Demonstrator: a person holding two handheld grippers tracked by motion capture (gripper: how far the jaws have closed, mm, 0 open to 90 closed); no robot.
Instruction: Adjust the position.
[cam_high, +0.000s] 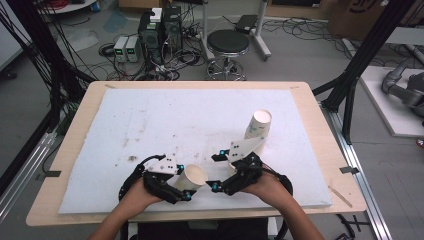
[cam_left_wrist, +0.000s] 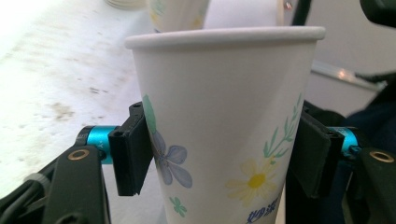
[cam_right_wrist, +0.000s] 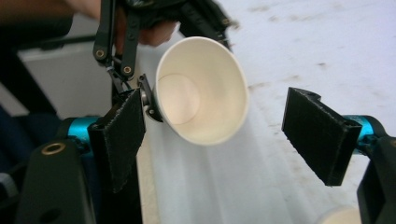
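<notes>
We're looking down on a wooden tabletop (cam_high: 320, 125) covered almost edge to edge by a white foam sheet (cam_high: 165, 120) with dark smudges on it. Beyond the far edge, a black round stool (cam_high: 228, 42) stands on the floor among loose cables and some electronics boxes (cam_high: 150, 35).

Near the front edge we have both hands at work. The left tool (cam_high: 186, 187) is clenched on a paper cup (cam_high: 190, 179), its pads (cam_left_wrist: 133, 149) pressing the cup's two sides, and the cup is tipped so its open mouth faces up and toward the right hand. Up close, from the left gripper view, we see the flower print on its wall: a blue blossom, a yellow daisy, green sprigs.

The right tool (cam_high: 218, 171) sits just beside that cup with its jaws spread wide and nothing between them; in the right gripper view we look straight into the cup's (cam_right_wrist: 201, 91) empty inside, framed by the two black pads (cam_right_wrist: 320, 133).

Farther back and to the right, a second paper cup (cam_high: 258, 125) rests on the foam sheet, leaning, just past the right tool's grey plate (cam_high: 245, 148).
</notes>
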